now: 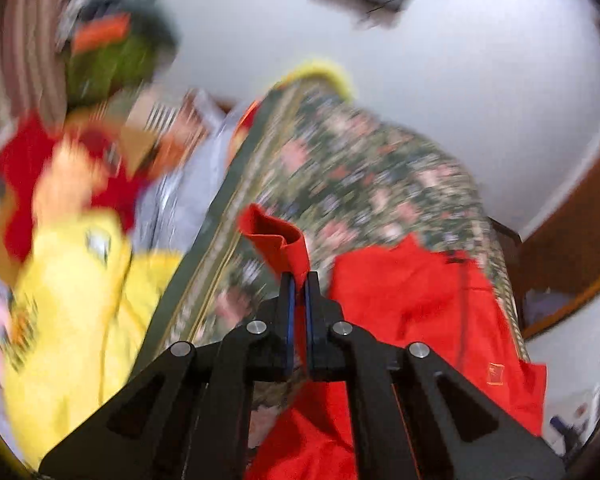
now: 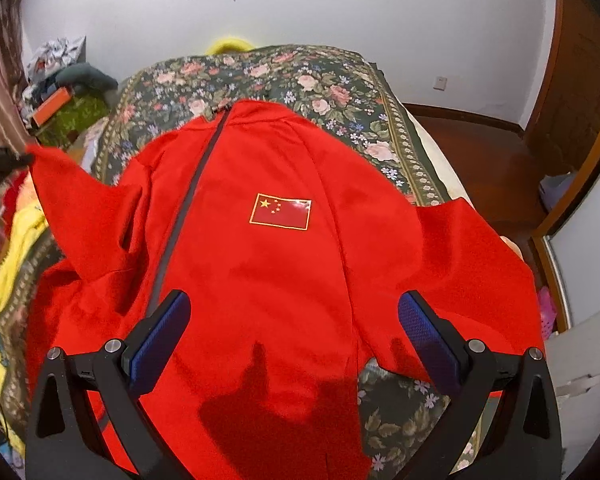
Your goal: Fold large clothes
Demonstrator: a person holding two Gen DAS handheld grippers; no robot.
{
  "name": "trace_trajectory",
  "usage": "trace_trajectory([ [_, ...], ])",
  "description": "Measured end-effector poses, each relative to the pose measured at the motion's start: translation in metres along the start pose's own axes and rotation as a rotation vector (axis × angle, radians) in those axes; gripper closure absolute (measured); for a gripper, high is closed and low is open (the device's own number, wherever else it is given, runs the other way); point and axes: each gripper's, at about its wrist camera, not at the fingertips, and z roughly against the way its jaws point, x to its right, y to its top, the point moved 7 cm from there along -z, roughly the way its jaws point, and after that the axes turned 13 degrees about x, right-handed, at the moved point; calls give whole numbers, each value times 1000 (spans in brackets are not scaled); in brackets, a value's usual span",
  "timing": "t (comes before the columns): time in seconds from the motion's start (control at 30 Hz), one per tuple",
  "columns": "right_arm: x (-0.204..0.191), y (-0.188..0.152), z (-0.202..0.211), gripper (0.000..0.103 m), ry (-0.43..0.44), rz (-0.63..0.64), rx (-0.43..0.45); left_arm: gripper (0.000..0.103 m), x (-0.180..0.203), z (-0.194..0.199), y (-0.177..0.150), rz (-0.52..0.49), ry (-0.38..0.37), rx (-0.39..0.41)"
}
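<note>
Right wrist view: red jacket [image 2: 268,264] lies spread face-up on the floral bedspread [image 2: 320,80], flag patch [image 2: 281,211] mid-chest. Right gripper [image 2: 294,332] hangs over the hem, fingers spread wide, holding nothing. Left gripper [image 1: 300,284], blurry in its own view, is pinched onto a sleeve cuff [image 1: 276,236], lifted at 9 o'clock. Yellow garment [image 1: 72,300] lies off left.

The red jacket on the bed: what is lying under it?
Under the red jacket lies the floral bedspread, showing around it. Anything beneath the jacket's middle is covered. The left gripper pinches its sleeve end; the right gripper is open above it.
</note>
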Motion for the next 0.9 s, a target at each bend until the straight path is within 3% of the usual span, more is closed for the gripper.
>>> trace_trajectory([
  [0.23,14,10,25,0,-6,-11,58,100,152,69,22,-204,-213,95],
  [0.47,39,9,41,0,-20,-59,82,100,283,89,-26,-398,-377,59],
  [0.63,58,2,45,0,-48,-61,65,100,329,74,-83,-427,-462,-65],
  [0.9,70,-17,34,0,-51,-54,-15,100,362,55,-161,-467,-595,-312],
])
